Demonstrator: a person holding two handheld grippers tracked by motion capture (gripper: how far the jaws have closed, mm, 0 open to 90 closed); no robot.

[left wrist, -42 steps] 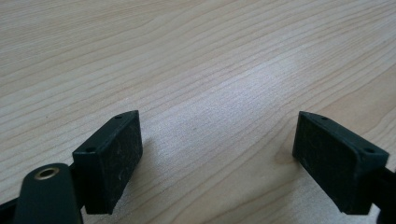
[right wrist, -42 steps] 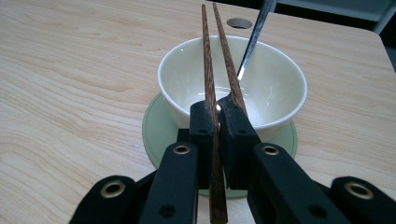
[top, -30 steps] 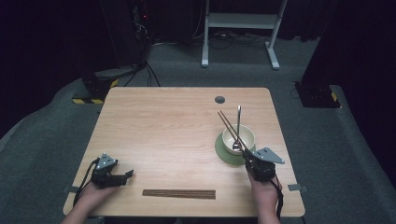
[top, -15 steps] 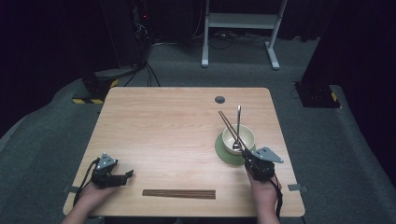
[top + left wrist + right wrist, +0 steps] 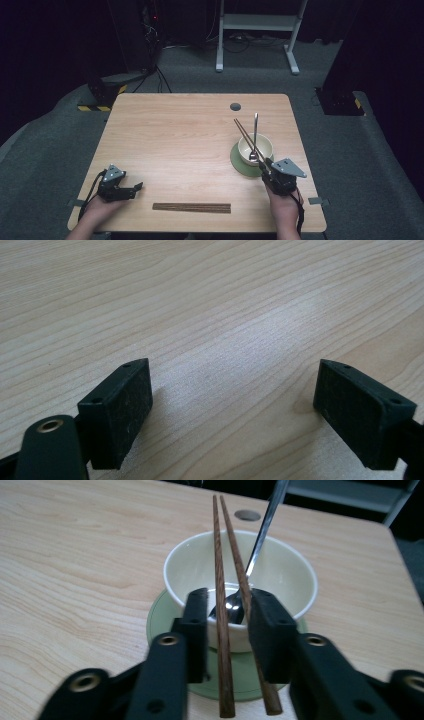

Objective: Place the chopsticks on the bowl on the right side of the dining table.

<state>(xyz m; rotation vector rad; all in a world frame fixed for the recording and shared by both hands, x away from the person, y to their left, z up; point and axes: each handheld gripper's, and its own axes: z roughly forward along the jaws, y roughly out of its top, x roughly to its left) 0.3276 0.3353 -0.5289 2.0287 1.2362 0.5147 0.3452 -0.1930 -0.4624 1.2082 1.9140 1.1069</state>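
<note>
Right gripper view: chopsticks point(image 5: 223, 630) lie between the right tongs point(image 5: 227, 630), jaws just been opening, pads slightly apart with a gap to the sticks, so no clamp. The sticks rest across the near rim of the cream bowl point(image 5: 290, 575), tips pointing away over it. A spoon point(image 5: 235, 607) sits in the bowl, which stands on a green saucer point(image 5: 160, 615). High view: left tongs point(image 5: 134, 188) spread wide, empty, low at the bench point(image 5: 175, 130) near-left corner, well apart from the chopsticks; a brown strip point(image 5: 191, 207) lies by the near edge.
</note>
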